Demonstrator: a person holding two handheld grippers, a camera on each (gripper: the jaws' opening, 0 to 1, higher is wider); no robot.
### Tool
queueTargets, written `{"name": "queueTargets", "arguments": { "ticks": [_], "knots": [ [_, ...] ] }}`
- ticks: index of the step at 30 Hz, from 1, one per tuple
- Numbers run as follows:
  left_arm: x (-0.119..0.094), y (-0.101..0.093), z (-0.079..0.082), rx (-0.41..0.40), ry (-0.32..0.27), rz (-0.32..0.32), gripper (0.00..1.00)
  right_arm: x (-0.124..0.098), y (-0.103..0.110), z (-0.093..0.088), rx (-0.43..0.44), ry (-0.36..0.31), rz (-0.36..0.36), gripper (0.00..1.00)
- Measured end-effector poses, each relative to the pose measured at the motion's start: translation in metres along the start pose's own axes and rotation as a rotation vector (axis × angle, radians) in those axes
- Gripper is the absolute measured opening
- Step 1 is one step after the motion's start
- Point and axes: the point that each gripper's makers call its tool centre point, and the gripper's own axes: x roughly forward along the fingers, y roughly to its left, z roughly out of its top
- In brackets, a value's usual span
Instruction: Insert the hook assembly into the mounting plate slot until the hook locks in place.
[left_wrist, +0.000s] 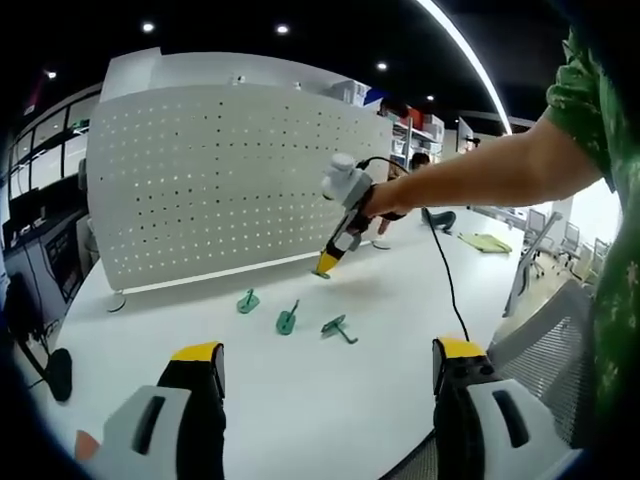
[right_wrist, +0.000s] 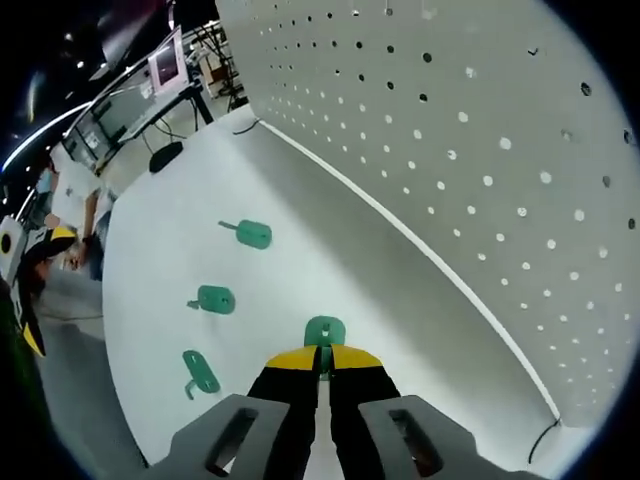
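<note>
Open white table (left_wrist: 300, 400) stretches ahead of the left tool (left_wrist: 325, 385). Three green hooks (left_wrist: 287, 320) lie mid-table, gaps between them. The upright perforated panel (left_wrist: 220, 180) walls off the far side; the right tool (left_wrist: 327, 265) and its trailing cable (left_wrist: 448, 280) cross the right.

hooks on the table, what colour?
Green hooks, clearest in the right gripper view.

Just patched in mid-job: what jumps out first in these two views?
The big white pegboard stands upright at the back of the white table. The right gripper is shut on a green hook near the board's foot. Three more green hooks lie loose on the table, and the left gripper hangs open nearer the table's front edge.
</note>
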Motion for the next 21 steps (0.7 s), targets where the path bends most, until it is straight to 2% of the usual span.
{"name": "queueTargets", "arguments": {
  "ticks": [21],
  "knots": [
    [0.001,-0.007,-0.002,0.028,0.008,-0.032,0.87,-0.026,0.005,0.004,0.048,-0.104,-0.067,0.02]
  ]
}}
